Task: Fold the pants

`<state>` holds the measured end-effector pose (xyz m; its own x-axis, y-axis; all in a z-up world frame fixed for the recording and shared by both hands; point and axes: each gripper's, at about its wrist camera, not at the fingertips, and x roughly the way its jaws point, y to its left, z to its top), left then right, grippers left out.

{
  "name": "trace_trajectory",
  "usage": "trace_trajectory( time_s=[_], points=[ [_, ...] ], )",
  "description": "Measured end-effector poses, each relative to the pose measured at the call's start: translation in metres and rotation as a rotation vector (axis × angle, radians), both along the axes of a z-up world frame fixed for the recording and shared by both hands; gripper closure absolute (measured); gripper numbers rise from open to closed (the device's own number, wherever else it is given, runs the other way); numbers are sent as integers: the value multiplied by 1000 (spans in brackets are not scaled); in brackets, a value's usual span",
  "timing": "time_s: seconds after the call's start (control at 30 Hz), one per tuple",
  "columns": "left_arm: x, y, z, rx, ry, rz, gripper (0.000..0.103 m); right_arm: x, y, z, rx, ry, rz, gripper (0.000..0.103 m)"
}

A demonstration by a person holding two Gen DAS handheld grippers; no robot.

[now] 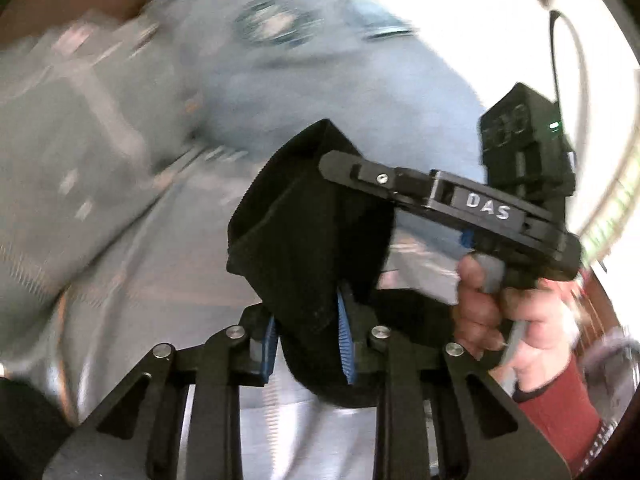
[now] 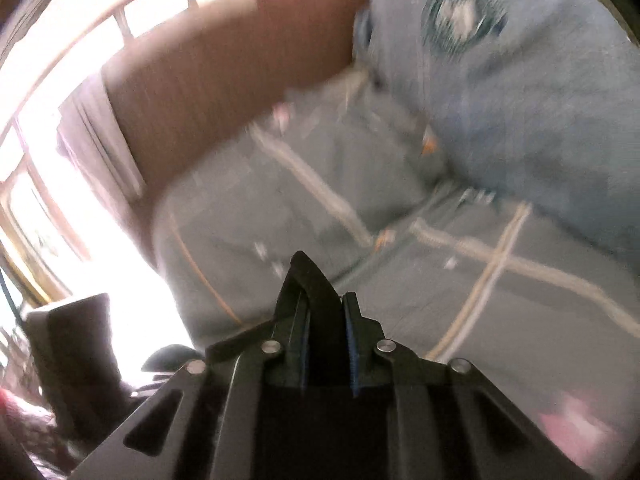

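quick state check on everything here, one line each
black pants: lifted off the bed, bunched, pinched by both tongs
left tongs: shut on the pants
right tongs: shut on the pants
bed cover: spread flat, blurred by motion
blue pillow: lying on the bed

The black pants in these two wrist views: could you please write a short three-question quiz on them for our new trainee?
1. True or false: the left claw grips the black pants.
2. In the left wrist view, the right claw meets the pants at: A) their upper right edge, B) not at all.
3. Fill in: behind the pants lies a grey bedspread and a light ____ pillow.

Key: 1 true; 2 A; 3 blue.
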<state>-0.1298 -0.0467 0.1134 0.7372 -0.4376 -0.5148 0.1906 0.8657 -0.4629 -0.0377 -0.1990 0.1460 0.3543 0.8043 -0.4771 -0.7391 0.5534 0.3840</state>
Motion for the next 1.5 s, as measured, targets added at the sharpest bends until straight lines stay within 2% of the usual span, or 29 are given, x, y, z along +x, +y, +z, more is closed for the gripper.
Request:
trace_trajectory(
  time_s=[0.1, 0.23, 0.37, 0.5, 0.53, 0.57, 0.63, 0.67, 0.7, 0.77, 0.87, 0.97, 1.0, 1.03, 1.07, 1.1, 1.27, 1.33, 1.47, 1.5],
  points=[
    [-3, -46, 26, 16, -69, -158, 81, -24, -65, 24, 74, -68, -80, 89],
    [-2, -111, 23, 36, -67, -337, 81, -38, -143, 23, 85, -84, -219, 91],
    [7, -179, -6, 98, -19, -478, 81, -50, -223, -19, 57, 10, -418, 94],
    [17, -228, -42, 143, 82, -579, 79, -55, -280, -71, -72, 157, -666, 93],
    [17, -232, -45, 133, 91, -601, 77, -57, -289, -75, -77, 172, -698, 89],
    [15, -232, -43, 123, 82, -618, 69, -61, -299, -77, -70, 189, -737, 89],
    [11, -226, -30, 92, 78, -682, 60, -71, -315, -75, 17, 203, -757, 85],
    [11, -221, -23, 83, 74, -701, 54, -79, -321, -71, 70, 201, -763, 76],
    [11, -217, -18, 84, 63, -711, 48, -84, -324, -68, 96, 205, -760, 63],
    [8, -202, -5, 133, 13, -703, 43, -92, -322, -65, 156, 216, -723, 48],
    [21, -186, 1, 238, -35, -628, 42, -97, -299, -64, 156, 220, -647, 42],
    [36, -178, -8, 266, -10, -539, 42, -92, -274, -73, 122, 238, -623, 37],
    [47, -176, -11, 257, 4, -517, 42, -87, -263, -79, 100, 256, -614, 40],
    [47, -171, -14, 247, 19, -498, 42, -82, -253, -83, 55, 264, -608, 48],
    [52, -169, -17, 243, 39, -476, 42, -83, -248, -85, 8, 254, -598, 91],
    [49, -161, -21, 244, 46, -469, 42, -83, -245, -84, -20, 241, -595, 97],
    [45, -162, -24, 295, 10, -449, 41, -103, -268, -70, 39, 194, -644, 97],
    [48, -168, -31, 314, 18, -432, 40, -99, -272, -78, 10, 212, -679, 97],
    [55, -180, -47, 366, 56, -385, 30, -89, -262, -105, -63, 248, -699, 96],
    [53, -180, -47, 371, 52, -382, 26, -89, -262, -106, -56, 255, -706, 96]
  ],
)
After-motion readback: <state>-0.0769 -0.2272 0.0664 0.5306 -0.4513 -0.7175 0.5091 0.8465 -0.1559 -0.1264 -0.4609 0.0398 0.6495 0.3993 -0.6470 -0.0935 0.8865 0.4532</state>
